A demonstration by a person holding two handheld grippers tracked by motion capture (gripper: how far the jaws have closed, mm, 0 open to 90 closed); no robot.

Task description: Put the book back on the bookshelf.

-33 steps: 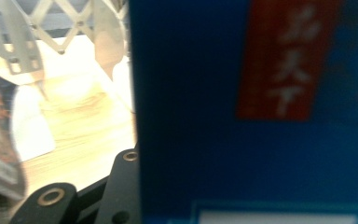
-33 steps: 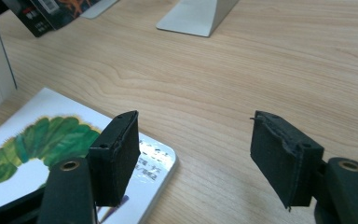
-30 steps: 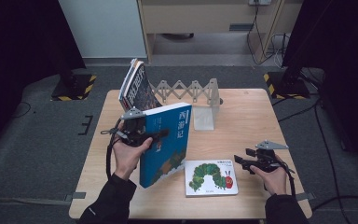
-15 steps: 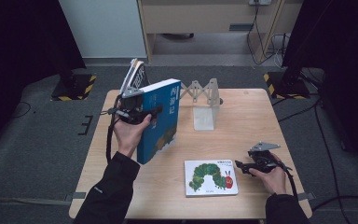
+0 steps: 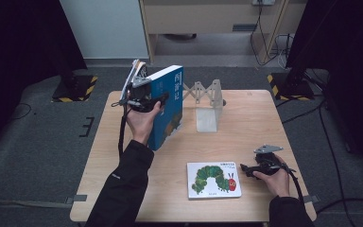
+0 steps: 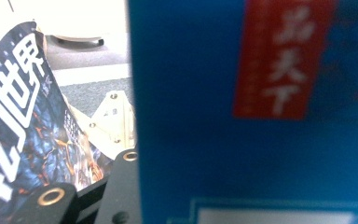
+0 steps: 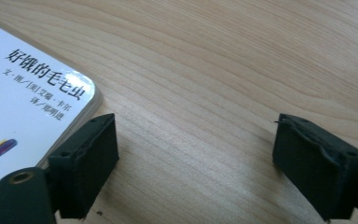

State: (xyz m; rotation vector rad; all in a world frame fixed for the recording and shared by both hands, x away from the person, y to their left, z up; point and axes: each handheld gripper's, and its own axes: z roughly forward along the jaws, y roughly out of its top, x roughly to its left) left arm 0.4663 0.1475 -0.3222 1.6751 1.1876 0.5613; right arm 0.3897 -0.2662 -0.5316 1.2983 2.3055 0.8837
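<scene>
1. Pale wooden table [image 5: 264, 118] on grey carpet, with dark curtains at both sides and a light cabinet behind.
2. Held upright above the table's far left part: a thick blue book [image 5: 170, 111] in the left gripper [image 5: 144, 97], jaws clamped on its upper edge.
3. Deep blue cover, white characters down the spine, a red label with pale characters [image 6: 279, 56] and a white-bordered panel low on the cover.
4. Long axis close to vertical, leaning slightly; spine turned toward the white folding book rack [image 5: 207, 101], bottom edge near the tabletop.
5. Just behind it, a second book with a dark, blue-and-orange patterned cover [image 6: 23, 121], standing tilted at the table's far left corner.
6. Lying flat near the front edge: a white picture book [image 5: 213, 179] showing a green caterpillar with a red head, long side running left to right.
7. Right gripper [image 5: 250, 169] low over the table just right of that picture book, jaws just opened wide, bare wood between the pads [image 7: 91, 158], left pad beside the book's rounded corner [image 7: 86, 88].
</scene>
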